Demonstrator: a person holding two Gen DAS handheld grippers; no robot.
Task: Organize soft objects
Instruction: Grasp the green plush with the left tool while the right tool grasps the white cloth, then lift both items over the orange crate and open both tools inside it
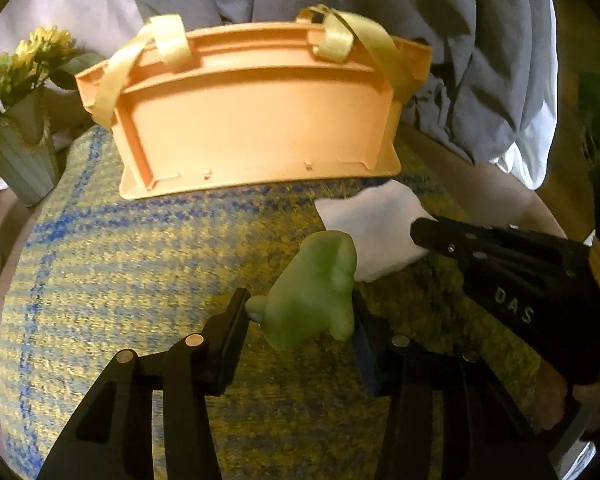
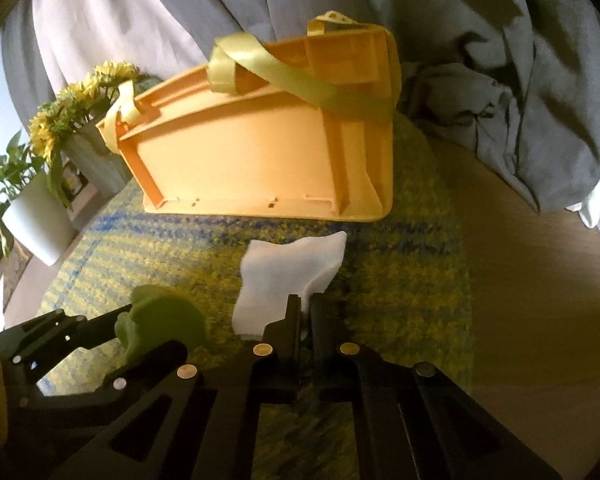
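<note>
Green squishy toy (image 1: 316, 292) is sitting pinched in the left gripper (image 1: 300, 304) over the yellow-blue mat (image 1: 140, 264). Right beside it, the right gripper (image 2: 305, 312) is clamping tight on the white cloth (image 2: 288, 272). Farther back, the orange basket (image 1: 256, 120) is lying tipped over.

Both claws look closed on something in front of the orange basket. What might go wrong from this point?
1. The left claw pinches the green squishy toy by its narrow ends, so it may twist or slip out when lifted.
2. The right claw grips only an edge of the white cloth; the rest may drag on the woven mat.
3. The orange basket has tall walls and yellow straps that could snag either item.
</note>
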